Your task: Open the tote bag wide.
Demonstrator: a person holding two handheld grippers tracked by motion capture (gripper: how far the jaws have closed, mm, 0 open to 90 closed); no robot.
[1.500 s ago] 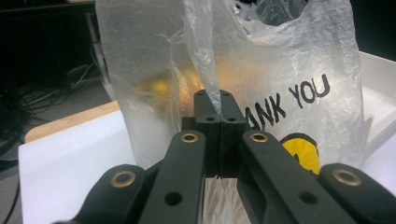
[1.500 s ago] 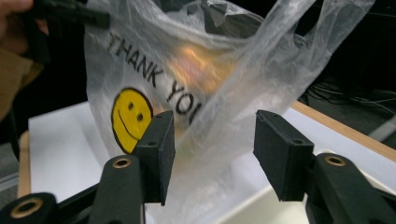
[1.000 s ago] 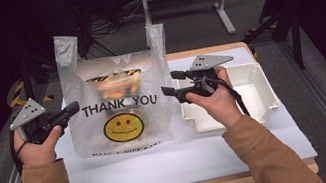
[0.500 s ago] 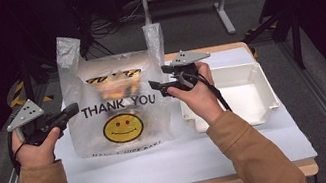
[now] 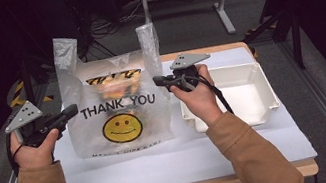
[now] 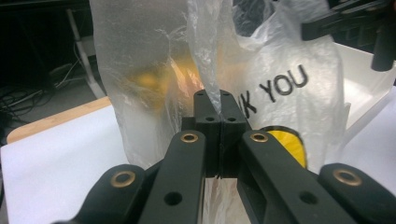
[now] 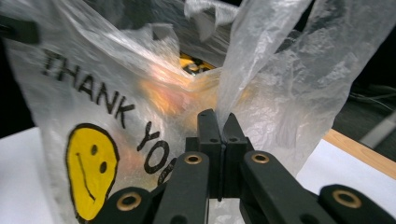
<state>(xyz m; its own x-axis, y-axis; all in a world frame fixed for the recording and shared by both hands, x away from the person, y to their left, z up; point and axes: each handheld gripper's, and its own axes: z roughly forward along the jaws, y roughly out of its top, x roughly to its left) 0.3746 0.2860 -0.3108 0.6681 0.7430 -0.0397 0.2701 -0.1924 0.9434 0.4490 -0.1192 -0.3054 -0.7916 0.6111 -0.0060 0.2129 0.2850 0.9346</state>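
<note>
A clear plastic bag (image 5: pixel 119 114) printed with THANK YOU and a yellow smiley stands upright on the table, both handles up. Something yellow and orange (image 5: pixel 113 82) shows through it, blurred. My left gripper (image 5: pixel 72 110) is at the bag's left side. In the left gripper view its jaws (image 6: pixel 213 95) are shut on a fold of the bag (image 6: pixel 280 70). My right gripper (image 5: pixel 157 80) is at the bag's right edge; its jaws have just been closing. In the right gripper view they (image 7: pixel 219 116) are pinched on a fold of the plastic bag (image 7: pixel 112 93).
A white foam clamshell box (image 5: pixel 255 105) lies open and empty just right of the bag, beneath my right wrist. A white sheet (image 5: pixel 183 161) covers the wooden table. Dark floor, cables and a metal stand leg (image 5: pixel 223 10) lie beyond the far edge.
My right hand has moved left to the bag's right edge and its jaws have closed on the plastic. The left hand and the bag have kept still.
</note>
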